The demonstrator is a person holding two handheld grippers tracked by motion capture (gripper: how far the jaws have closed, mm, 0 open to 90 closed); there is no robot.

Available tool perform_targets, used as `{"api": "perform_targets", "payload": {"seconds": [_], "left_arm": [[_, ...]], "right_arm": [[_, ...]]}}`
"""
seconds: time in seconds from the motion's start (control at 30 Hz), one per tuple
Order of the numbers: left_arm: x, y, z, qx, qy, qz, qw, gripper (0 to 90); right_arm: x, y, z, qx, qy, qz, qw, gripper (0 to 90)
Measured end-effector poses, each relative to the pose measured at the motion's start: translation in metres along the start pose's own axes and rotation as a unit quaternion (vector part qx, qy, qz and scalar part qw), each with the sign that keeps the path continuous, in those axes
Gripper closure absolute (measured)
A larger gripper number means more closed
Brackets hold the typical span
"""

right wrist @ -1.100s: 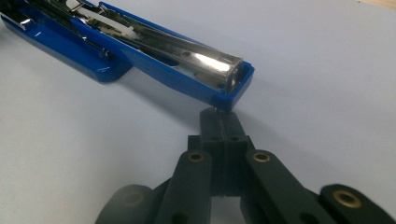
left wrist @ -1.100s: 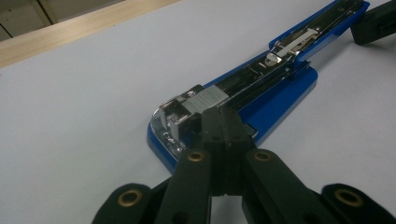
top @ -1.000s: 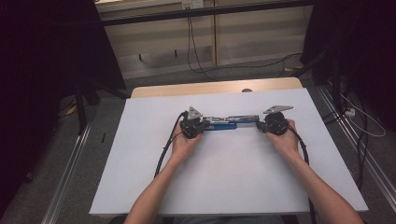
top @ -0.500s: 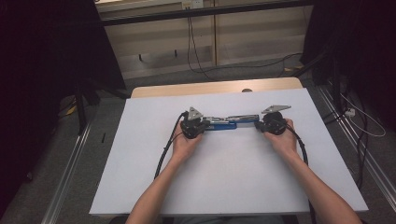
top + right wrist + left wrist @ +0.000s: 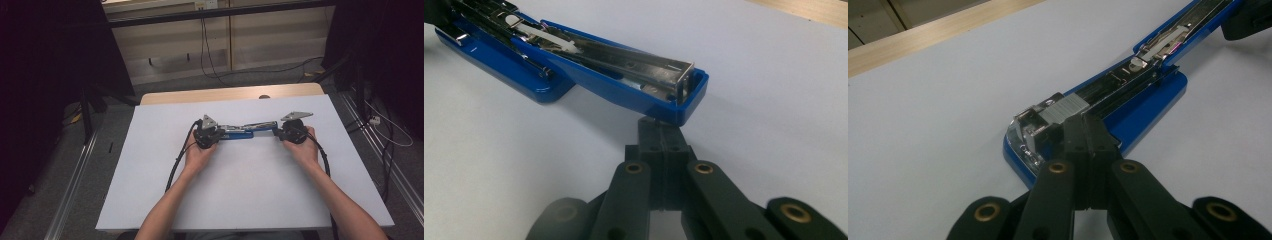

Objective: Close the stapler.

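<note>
A blue stapler (image 5: 245, 132) lies swung open on the white table top (image 5: 250, 200), between my two grippers. In the left gripper view its base and metal magazine (image 5: 1128, 85) run away to the upper right. My left gripper (image 5: 1086, 126) is shut, with its tips resting against the silver staple block (image 5: 1063, 107) at the stapler's near end. My right gripper (image 5: 659, 127) is also shut. Its tips sit just under the raised end of the blue top arm (image 5: 624, 75). In the high view the left gripper (image 5: 221, 134) and the right gripper (image 5: 276, 133) face each other.
The white sheet covers a wooden table whose bare edge (image 5: 225, 95) shows at the back. Black cables (image 5: 177, 162) trail from both grippers toward the person. Metal rails (image 5: 75, 175) run along both sides, and loose wires (image 5: 390, 135) lie on the floor at the right.
</note>
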State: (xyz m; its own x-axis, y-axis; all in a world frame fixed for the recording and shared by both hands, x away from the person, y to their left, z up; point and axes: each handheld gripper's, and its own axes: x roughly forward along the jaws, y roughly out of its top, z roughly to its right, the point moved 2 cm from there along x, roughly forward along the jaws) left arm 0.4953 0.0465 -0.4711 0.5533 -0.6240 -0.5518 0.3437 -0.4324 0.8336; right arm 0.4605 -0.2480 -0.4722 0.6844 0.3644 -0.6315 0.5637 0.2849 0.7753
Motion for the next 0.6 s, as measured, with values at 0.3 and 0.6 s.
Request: {"api": "perform_targets", "payload": {"seconds": [0.3,0.6], "left_arm": [[0.0001,-0.0002,0.0004,0.0,-0.002,0.001,1.0,90.0],[0.0002,-0.0004,0.0001,-0.001,-0.004,0.003,1.0,90.0]], "right_arm": [[-0.0003,0.003,-0.0032,-0.001,0.006,0.01,0.9999,90.0],[0.0002,0.0093,-0.0082,-0.005,0.008,0.032,0.9994,90.0]]}}
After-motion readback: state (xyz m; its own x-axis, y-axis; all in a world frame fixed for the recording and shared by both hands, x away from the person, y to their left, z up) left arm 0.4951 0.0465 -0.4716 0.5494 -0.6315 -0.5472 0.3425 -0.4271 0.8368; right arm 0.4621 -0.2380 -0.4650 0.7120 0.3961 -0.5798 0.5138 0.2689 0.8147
